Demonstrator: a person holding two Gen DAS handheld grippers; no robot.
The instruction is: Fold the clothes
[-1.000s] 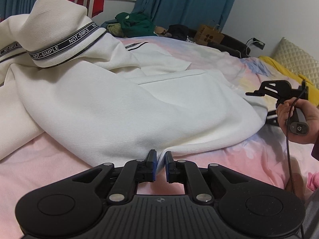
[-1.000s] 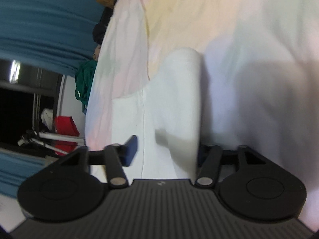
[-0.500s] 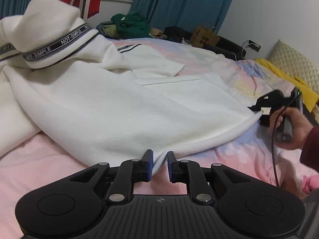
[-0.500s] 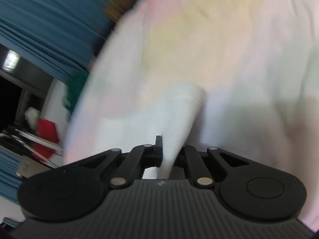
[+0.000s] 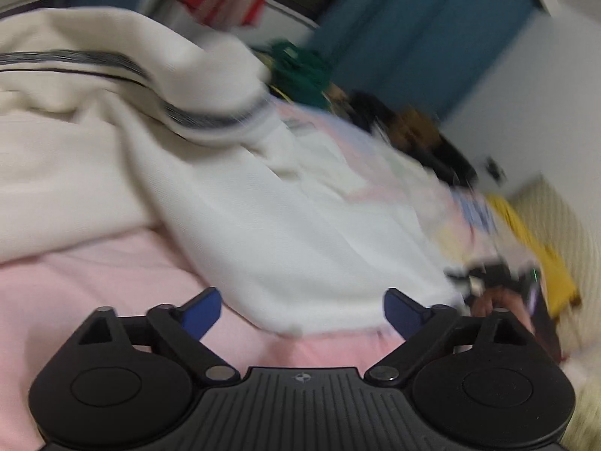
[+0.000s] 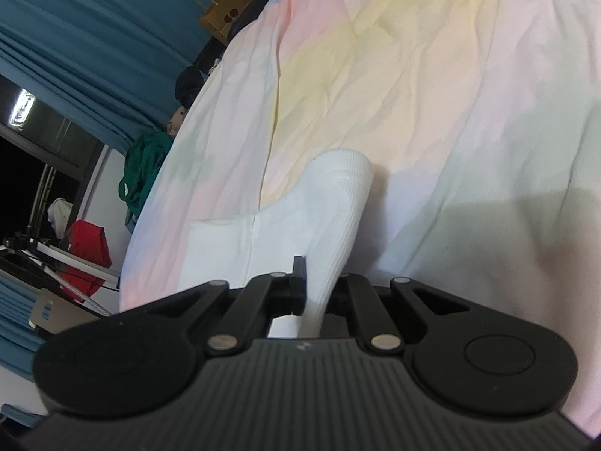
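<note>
**Two hand-held grippers, one grip on the garment**

Two views reach me. My right hand-held gripper (image 6: 317,293) is closed on a ribbed edge of the white garment (image 6: 330,203), which runs out from between its fingers and lies spread over the pastel bed sheet (image 6: 450,94). My left hand-held gripper (image 5: 302,314) stands wide, holding nothing; the white garment (image 5: 300,233) has its hem just beyond the blue fingertips (image 5: 201,312), resting on the pink bedding (image 5: 94,282).

The left view, blurred, shows the bulk of the garment heaped beyond its hem, with a dark striped band (image 5: 195,118) across it. Only the right view shows the pinch itself, and, past the far edge of the sheet, a green garment (image 6: 144,165) and a brown paper bag (image 6: 225,11).
</note>
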